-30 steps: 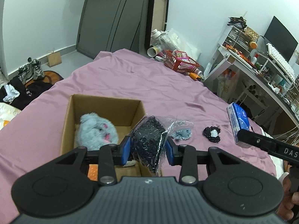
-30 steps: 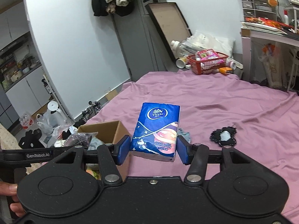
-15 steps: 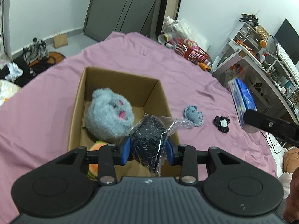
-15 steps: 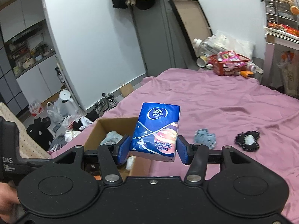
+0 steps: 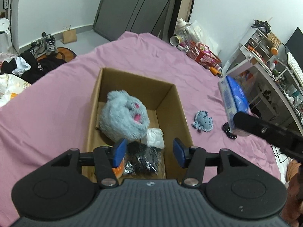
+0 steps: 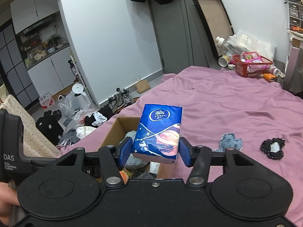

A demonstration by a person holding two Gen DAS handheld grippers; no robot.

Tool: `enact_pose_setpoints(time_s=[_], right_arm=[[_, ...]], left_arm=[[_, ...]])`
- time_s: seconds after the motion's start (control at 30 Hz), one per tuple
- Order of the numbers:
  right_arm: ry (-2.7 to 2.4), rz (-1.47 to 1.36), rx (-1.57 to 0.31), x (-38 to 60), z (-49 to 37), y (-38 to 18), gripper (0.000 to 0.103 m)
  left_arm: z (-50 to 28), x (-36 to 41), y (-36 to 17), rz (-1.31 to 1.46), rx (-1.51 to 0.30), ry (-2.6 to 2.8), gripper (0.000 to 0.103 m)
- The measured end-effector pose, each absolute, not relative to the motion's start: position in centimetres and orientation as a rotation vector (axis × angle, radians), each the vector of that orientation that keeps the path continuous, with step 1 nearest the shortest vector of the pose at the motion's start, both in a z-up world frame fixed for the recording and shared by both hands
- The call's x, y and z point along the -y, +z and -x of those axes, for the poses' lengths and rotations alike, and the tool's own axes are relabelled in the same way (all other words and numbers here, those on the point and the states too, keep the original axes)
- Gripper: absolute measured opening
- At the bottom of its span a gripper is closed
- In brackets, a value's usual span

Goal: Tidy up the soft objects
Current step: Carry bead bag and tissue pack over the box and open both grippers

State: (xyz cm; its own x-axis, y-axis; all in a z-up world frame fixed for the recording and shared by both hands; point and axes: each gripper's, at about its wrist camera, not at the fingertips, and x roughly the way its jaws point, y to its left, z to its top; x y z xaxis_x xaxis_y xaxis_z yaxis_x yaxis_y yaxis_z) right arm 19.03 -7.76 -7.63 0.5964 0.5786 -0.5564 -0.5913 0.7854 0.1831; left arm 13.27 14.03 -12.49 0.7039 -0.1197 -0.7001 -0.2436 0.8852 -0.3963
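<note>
Left gripper: jaws now spread wide and empty; half a second ago they clamped the black bag, which now lies in the box at its near end, beside the grey plush. Right gripper: jaws clamp the tissue pack, held above the box's right rim. Open bed lies around the box. The bag's near edge is hidden behind the left gripper.
</note>
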Motion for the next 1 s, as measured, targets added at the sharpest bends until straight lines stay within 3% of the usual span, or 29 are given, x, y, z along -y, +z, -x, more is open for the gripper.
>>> enact_pose_setpoints(time_s=[0.3, 0.67, 1.0], right_arm=[[0.708, 0.006, -0.672, 6.8, -19.1, -8.3, 0.053], [0.742, 0.024, -0.750, 5.5, -19.0, -10.5, 0.053], [0.741, 0.015, -0.733, 6.7, -18.7, -9.5, 0.068]], left_arm=[[-13.3, -14.8, -12.1, 0.472, -0.809, 0.115, 0.054], [-12.5, -15.3, -11.7, 0.429, -0.830, 0.199, 0.076], [-12.2, -14.8, -11.0, 0.396, -0.851, 0.249, 0.082]])
